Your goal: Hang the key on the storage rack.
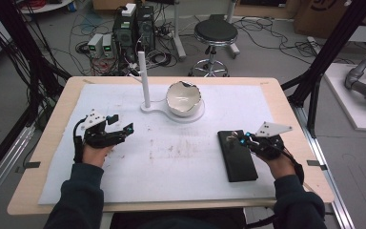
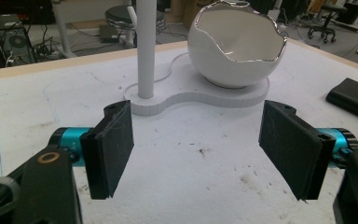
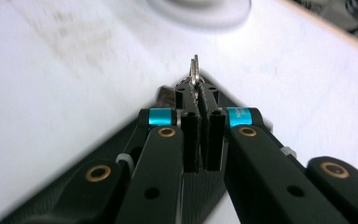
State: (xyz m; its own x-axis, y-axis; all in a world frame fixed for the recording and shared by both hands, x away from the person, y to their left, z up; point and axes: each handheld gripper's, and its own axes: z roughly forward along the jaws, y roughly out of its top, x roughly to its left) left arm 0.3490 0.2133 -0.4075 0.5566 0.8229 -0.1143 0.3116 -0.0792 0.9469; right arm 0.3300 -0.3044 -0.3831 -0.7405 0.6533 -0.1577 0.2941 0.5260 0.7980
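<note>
Clamped between the right gripper's (image 3: 196, 91) jaws was a small silvery ring (image 3: 195, 70), maybe a key ring, poking out past the tips; what hung from it couldn't be made out. That gripper (image 1: 244, 139) was seen over the near end of a black case (image 1: 238, 155), which was lying flat on the right side of the bench (image 1: 57, 119). Whether the ring was touching the case couldn't be told, too blurry.

Over on the left, the other gripper (image 1: 120, 125) was held just above the white mat (image 1: 181, 162), jaws spread wide with nothing between them. Through its own view (image 2: 200, 154) a white post (image 2: 145, 46) and a cracked-egg bowl (image 2: 235, 46) were seen straight ahead, both standing on one white base (image 2: 200, 95) at the far middle of the mat. The bowl looked empty inside. Some brownish smudges were spotted on the mat, between the two grippers.
</note>
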